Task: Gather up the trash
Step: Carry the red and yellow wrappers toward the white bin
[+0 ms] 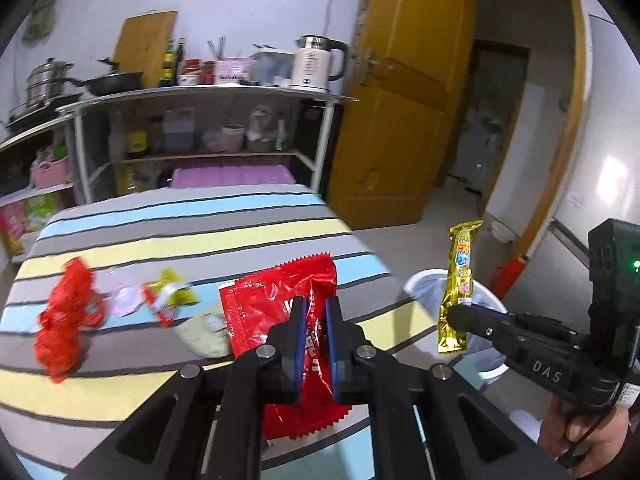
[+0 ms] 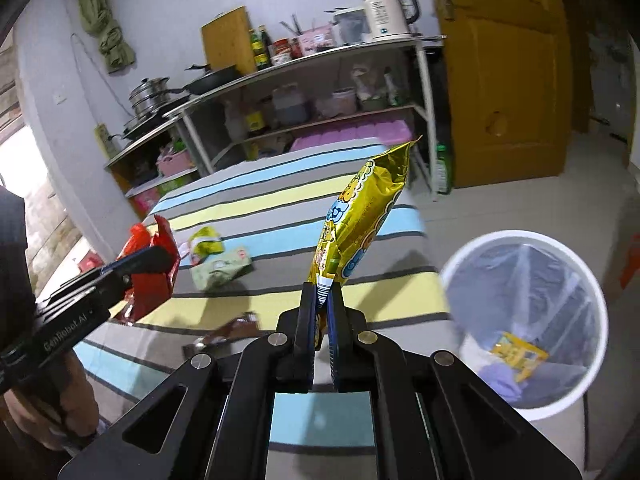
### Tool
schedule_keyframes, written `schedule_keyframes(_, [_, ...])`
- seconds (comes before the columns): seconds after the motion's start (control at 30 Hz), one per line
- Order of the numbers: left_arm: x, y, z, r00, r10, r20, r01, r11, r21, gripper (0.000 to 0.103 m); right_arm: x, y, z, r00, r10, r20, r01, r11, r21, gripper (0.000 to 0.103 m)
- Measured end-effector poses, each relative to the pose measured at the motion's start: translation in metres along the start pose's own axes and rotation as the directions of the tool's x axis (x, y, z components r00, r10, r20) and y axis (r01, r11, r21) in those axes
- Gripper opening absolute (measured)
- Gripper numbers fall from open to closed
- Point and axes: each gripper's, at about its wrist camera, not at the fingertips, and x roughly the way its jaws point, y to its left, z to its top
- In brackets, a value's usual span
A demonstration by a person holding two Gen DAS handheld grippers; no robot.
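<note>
The left claw is clamped on a red wrapper, which stands up between its blue pads above the striped desk. The right claw is clamped on the bottom edge of a gold wrapper; the wrapper rises upright from the pads and leans slightly right. In the left wrist view the gold wrapper hangs over the near rim of the white bin, which stands on the floor just beside the desk's right edge. The bin has a clear liner, and a yellow packet and something pale purple lie at its bottom.

More trash lies on the desk: a crumpled red bag at the left, a small pink-white scrap next to it, a yellow-red wrapper, and a pale green packet beside the red wrapper. A dark wrapper lies near the right claw. A person's hand grips the right claw's handle.
</note>
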Motion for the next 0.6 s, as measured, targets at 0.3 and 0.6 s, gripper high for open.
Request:
schedule_keyframes(0.3, [0.039,-0.062,0.013,0.994,-0.106,-0.031,0.108,0.991,0.078,0.009,-0.024,-0.056,-0.005,0.996,-0.083,0.018,0.082,0.994,0.076,0.006])
schedule_keyframes(0.6, [0.09,-0.116,0.012,0.975,-0.195,-0.106,0.208,0.969,0.13,0.009,-0.03,-0.111,-0.016,0.989,-0.149,-0.005,0.148,0.978,0.15,0.006])
